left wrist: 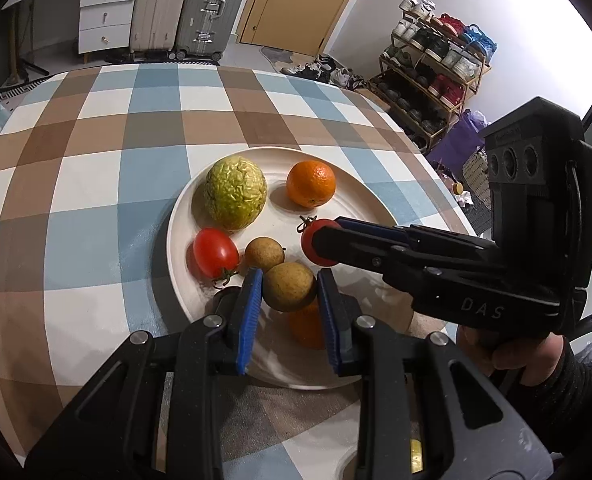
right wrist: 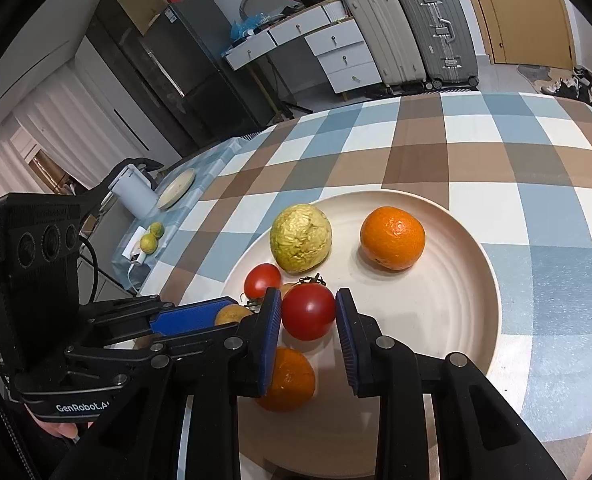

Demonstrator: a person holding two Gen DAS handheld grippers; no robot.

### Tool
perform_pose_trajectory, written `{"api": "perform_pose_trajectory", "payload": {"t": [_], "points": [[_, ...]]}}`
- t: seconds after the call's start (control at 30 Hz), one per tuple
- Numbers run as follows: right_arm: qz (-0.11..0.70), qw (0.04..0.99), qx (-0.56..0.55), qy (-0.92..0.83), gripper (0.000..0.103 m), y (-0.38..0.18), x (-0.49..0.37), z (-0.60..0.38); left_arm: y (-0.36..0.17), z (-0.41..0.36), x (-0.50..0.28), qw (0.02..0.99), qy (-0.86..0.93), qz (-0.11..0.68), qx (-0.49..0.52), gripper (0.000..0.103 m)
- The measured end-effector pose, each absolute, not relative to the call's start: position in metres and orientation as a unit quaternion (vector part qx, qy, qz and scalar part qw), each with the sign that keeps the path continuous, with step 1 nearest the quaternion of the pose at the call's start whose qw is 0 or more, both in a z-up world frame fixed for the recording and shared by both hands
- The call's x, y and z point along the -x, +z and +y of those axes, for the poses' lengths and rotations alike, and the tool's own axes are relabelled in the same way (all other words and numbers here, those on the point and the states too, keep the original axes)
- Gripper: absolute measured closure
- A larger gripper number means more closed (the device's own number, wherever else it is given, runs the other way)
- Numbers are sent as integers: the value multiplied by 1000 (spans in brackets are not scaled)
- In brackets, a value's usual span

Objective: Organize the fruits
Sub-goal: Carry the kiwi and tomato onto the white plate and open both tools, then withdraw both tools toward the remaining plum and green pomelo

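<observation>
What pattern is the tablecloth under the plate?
The tablecloth is a check of blue, brown and white; the left wrist view shows it best.

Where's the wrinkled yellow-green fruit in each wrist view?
Left wrist: wrinkled yellow-green fruit sits left of centre, on the far-left part of the plate.
Right wrist: at centre, on the plate's far-left part, above the tomato held by the right gripper.
Shared landmark: the orange immediately to its right in both.
</observation>
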State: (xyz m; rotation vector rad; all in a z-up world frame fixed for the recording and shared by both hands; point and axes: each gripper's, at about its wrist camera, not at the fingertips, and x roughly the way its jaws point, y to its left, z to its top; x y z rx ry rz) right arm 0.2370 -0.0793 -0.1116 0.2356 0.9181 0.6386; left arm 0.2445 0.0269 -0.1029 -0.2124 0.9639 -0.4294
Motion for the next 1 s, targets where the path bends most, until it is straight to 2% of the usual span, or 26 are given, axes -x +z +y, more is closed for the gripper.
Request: {"api": "perform_pose_trajectory", "payload": {"t": [0.17, 0.23, 0.27, 0.37, 0.53, 0.63, 0.67, 0.7, 0.8, 0.83, 0.9, 1.0], "points": [[445, 835, -115, 303, 74, -117, -241, -78, -104, 29, -249, 861, -197, 457, 105, 77], [450, 830, -119, 306, 72, -119, -243, -77, -102, 30, -248, 862, -195, 456, 105, 73], [451, 830, -122, 304, 70, -119, -243, -78, -101, 30, -247, 863, -194, 455, 106, 71], [443, 830, -137, 310, 55, -116, -241, -83, -95, 31, -242, 866, -195, 448, 105, 65], [416, 842, -150, 309, 53, -99, -227, -96, -81, 29, -228, 874, -188, 438, 100, 60], [401, 850, -156, 303, 51, -88, -215, -108, -72, 27, -217, 880, -180, 429, 96, 48], [396, 853, -157, 301, 49, -85, -212, -111, -69, 26, -213, 882, -179, 425, 96, 44], [391, 856, -158, 298, 42, -80, -206, -115, -65, 25, -208, 884, -178, 422, 96, 42], [374, 865, -161, 293, 27, -68, -189, -126, -54, 20, -194, 889, -173, 415, 89, 41], [370, 868, -161, 291, 24, -66, -185, -128, -50, 18, -190, 890, -172, 413, 87, 40], [361, 875, -157, 282, 16, -58, -173, -134, -43, 15, -180, 895, -164, 406, 82, 31], [347, 883, -155, 274, 12, -48, -157, -141, -31, 11, -165, 904, -155, 389, 80, 22]]}}
